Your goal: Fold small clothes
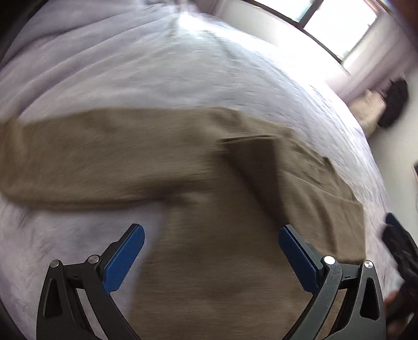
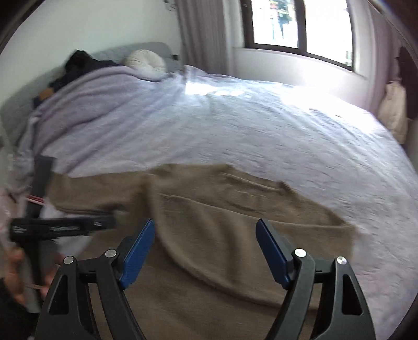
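left wrist view: your left gripper (image 1: 211, 231) hangs over the bed with its 2 blue pads (image 1: 122, 261) spread wide apart and nothing between them.
garment: a brown knit sweater (image 1: 183, 167) lies spread on the pale lilac bedspread (image 1: 162, 68), 1 sleeve reaching out to the frame's left, the body running under your gripper; the picture is motion-blurred, so the knit's detail is lost.
fold: a darker flap (image 1: 256, 167) of the sweater lies doubled over near its middle.
edge of frame: the other tool, dark and blue-tipped, shows at the far right (image 1: 399, 243), beside the sweater's hem.
background: a bright window (image 1: 337, 23) above the bed's far side.

right wrist view: your right gripper (image 2: 205, 230) also stands with its pads well apart, holding nothing, just above the sweater (image 2: 209, 214).
garment: here it lies across the near part of the bedspread (image 2: 248, 125), a curved edge running between the 2 fingers.
left of frame: your left gripper (image 2: 62, 225) appears blurred, low over the sweater's left side; you cannot tell its opening from here.
far end: a round white cushion (image 2: 145, 62) and a dark heap of clothes (image 2: 81, 65) by the headboard, a window (image 2: 300, 26) beyond.
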The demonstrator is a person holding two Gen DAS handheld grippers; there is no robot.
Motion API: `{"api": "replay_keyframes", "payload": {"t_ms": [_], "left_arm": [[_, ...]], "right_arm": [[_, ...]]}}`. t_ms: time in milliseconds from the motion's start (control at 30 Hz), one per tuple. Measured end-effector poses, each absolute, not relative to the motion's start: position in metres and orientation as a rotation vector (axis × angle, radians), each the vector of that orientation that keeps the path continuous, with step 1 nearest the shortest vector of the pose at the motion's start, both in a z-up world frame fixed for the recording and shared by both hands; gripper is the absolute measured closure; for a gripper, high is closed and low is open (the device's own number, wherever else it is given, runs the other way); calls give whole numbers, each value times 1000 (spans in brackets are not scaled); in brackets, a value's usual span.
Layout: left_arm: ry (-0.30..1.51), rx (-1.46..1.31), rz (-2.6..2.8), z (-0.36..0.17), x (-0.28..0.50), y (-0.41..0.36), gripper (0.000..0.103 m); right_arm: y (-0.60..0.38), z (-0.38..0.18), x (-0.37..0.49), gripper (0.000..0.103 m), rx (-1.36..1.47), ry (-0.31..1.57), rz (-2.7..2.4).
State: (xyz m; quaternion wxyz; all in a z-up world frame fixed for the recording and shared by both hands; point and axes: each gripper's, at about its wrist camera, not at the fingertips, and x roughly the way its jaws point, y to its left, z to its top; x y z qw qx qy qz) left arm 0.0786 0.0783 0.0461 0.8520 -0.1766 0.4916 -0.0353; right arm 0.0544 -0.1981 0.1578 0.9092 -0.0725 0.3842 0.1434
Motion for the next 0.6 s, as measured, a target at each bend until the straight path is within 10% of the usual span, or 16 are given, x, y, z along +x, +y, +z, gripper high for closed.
{"api": "replay_keyframes", "payload": {"t_ms": [333,600], "left_arm": [[1043,-38,-270,53,143,-69,0],[1090,-85,18,13,124,34,0]], "right_arm": [[-273,57,70,19,-122,979,-22],[-277,51,65,16,-108,928,-18]]}}
